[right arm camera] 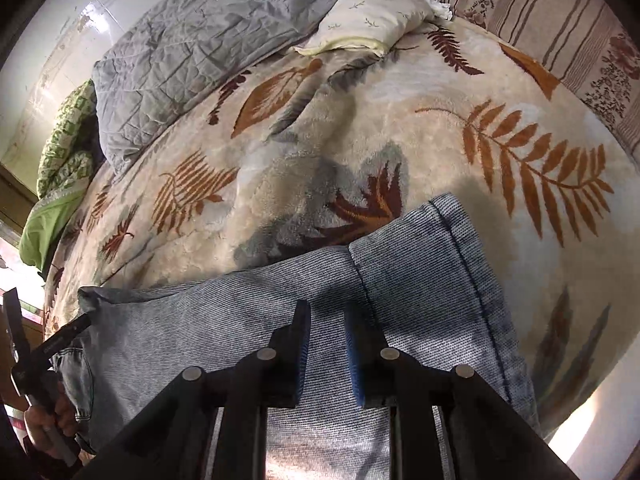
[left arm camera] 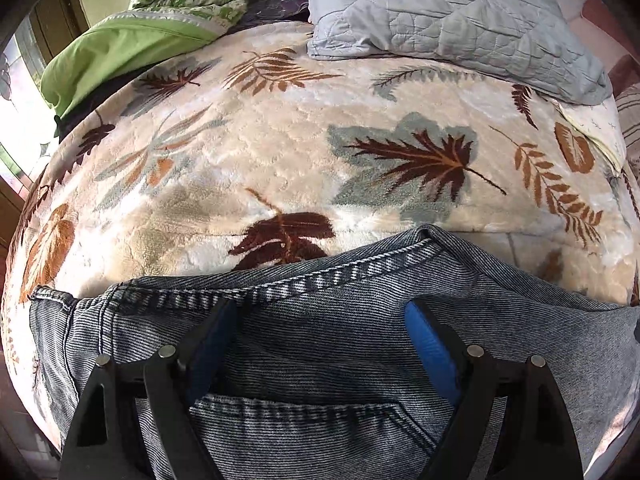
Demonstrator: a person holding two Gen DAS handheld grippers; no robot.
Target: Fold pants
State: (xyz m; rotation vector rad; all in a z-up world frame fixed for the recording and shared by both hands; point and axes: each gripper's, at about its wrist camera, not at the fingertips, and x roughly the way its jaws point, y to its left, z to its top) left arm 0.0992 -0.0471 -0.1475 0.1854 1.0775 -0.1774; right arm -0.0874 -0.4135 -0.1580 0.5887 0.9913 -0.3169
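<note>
Left wrist view, item one: bed under a cream plush blanket with a leaf print, carrying everything listed. Item two: pants, faded blue denim, lying flat along the near edge of the bed; the waistband seam and a back pocket show in this view, the leg hems in the right wrist view, one leg seemingly stacked on the other. Step in hand, by judgement: lengthwise fold done or nearly so, cross fold not yet made. Item three: grey quilted blanket, bunched at the far side, well apart from the denim. Item four: green bedding, far left corner. Item five: cream pillow beside the quilt, and a striped cushion at the far right. None of these lies in the fold path; open blanket stands beyond the pants. Item six: left gripper, fingers released and spread wide over the waist, nothing pinched. Item seven: right gripper, fingers nearly clenched over the lower legs, a narrow gap showing and no cloth seen caught in it. Next move likely calls for a firm pinch on the hems or the waist, through both layers, then a carry across. Risk: thick denim slipping, layers shifting apart.
</note>
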